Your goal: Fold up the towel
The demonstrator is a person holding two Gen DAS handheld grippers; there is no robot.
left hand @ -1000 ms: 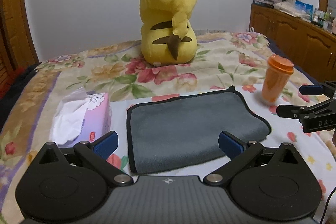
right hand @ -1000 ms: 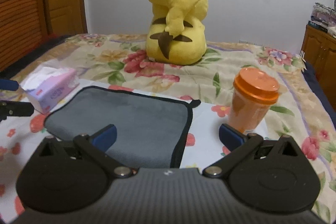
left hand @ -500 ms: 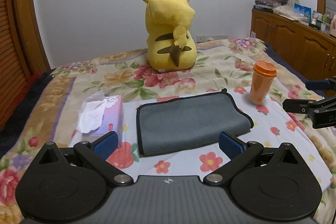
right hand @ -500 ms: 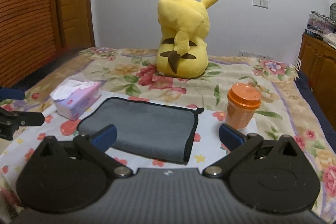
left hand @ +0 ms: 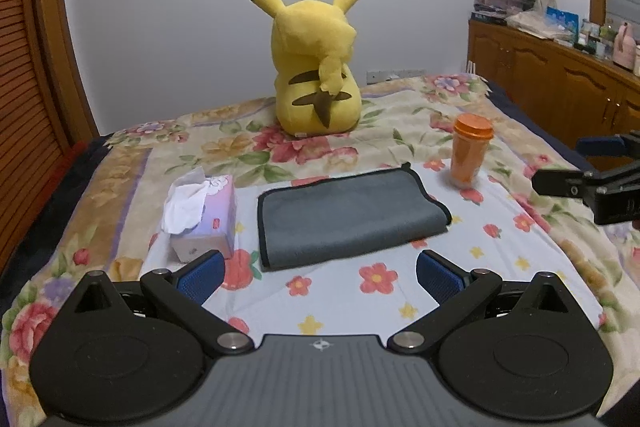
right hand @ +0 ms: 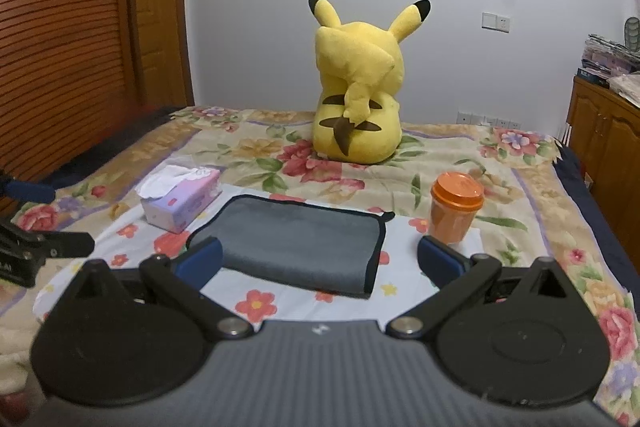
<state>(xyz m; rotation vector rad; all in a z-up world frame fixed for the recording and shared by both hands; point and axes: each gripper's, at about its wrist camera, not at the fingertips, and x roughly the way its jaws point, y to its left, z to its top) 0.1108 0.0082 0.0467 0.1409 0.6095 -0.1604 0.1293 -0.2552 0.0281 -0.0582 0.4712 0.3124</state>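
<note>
Right, both tools are off the cloth. Left tool (left hand: pixel 318 277) is spread wide with nothing between its blue pads, and the right tool (right hand: pixel 320 258) is the same. The towel (left hand: pixel 352 213) lies on the bed (left hand: pixel 120 187), grey with black piping, looking already folded over on itself: rounded fold on its right side in the left wrist view, bound edges stacked on its left.

In the left view the tissue box (left hand: pixel 202 217) sits at 9 o'clock from the towel, near it, and the orange cup (left hand: pixel 470 155) at 2 o'clock. A yellow plush (left hand: pixel 316 67) sits at 12 o'clock, well apart.

My read is that the fold is either done or one more is due. If another:
- Pinch the two near corners, one per tool, catching all layers.
- Lift just clear and carry toward 12 o'clock, both tools level so the edges line up.
- Watch the cup; the right-side sweep passes near it and it looks tippy on soft bedding.
- Lay it down before releasing.

Unclear points:
- Layer count can't be confirmed; only the top face shows.
- The right view has its left pad in front of the towel's near-left corner.
- Only the fingers of the other tool show at each frame's edge.
- The loop at the towel's far-right corner is too small to make out.
</note>
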